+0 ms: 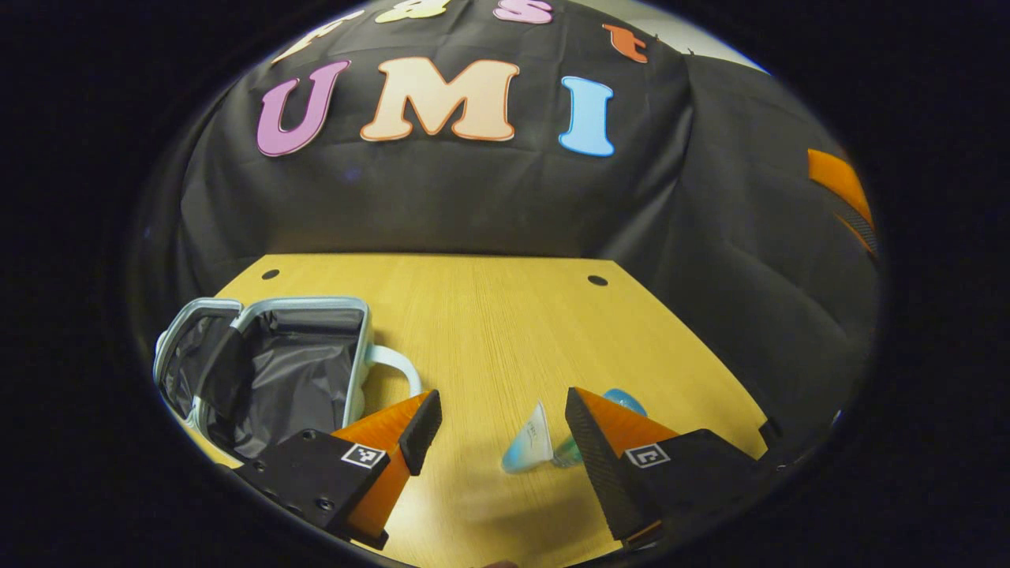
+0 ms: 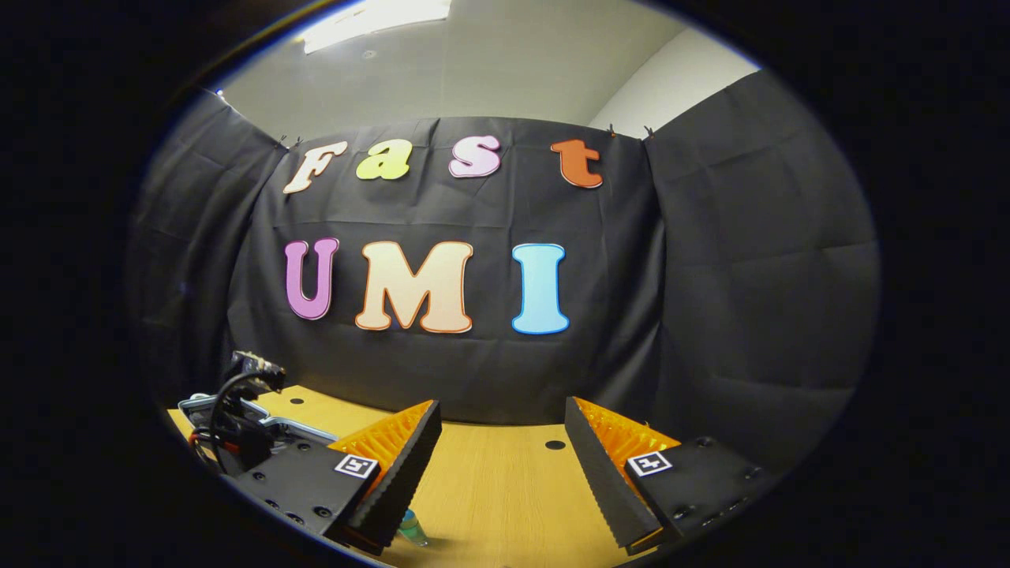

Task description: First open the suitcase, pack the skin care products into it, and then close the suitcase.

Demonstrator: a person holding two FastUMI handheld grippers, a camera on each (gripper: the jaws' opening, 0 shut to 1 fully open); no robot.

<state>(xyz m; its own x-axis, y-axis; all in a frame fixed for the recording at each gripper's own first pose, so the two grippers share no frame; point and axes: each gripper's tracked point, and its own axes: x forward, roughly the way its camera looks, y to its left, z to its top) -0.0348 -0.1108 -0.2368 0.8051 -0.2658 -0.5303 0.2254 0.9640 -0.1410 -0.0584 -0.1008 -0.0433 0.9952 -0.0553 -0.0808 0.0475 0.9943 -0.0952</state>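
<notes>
A: Left hand-held gripper (image 1: pixel 501 430) hung over the light wooden bench (image 1: pixel 505 315), fingers wide apart, nothing held. Small translucent plastic skin care tube with a blue tint and teal cap (image 1: pixel 536 446) lay on its side on the bench, between the fingers but closer to the right-hand one, cap end partly hidden behind it.

B: And the case?

A: Small pale-blue hard-shell suitcase with black fabric lining (image 1: pixel 268 367) sat open at the bench's left edge, white loop handle (image 1: pixel 394 367) toward the tube. Looked empty, as far as the lining showed.

B: Right one?

A: Right hand-held gripper (image 2: pixel 501 465) was also spread, holding nothing, pointed at the booth wall. A bit of teal tube (image 2: pixel 412 530) peeked from under its left finger. The other gripper's body and cables (image 2: pixel 237 418) sat at the left edge.

B: Handling?

A: Judged light, soft-walled, probably slick; squeeze too hard and it could deform or squirt out. Best grip looked like mid-body near the stiffer cap end, across the narrow width.
</notes>
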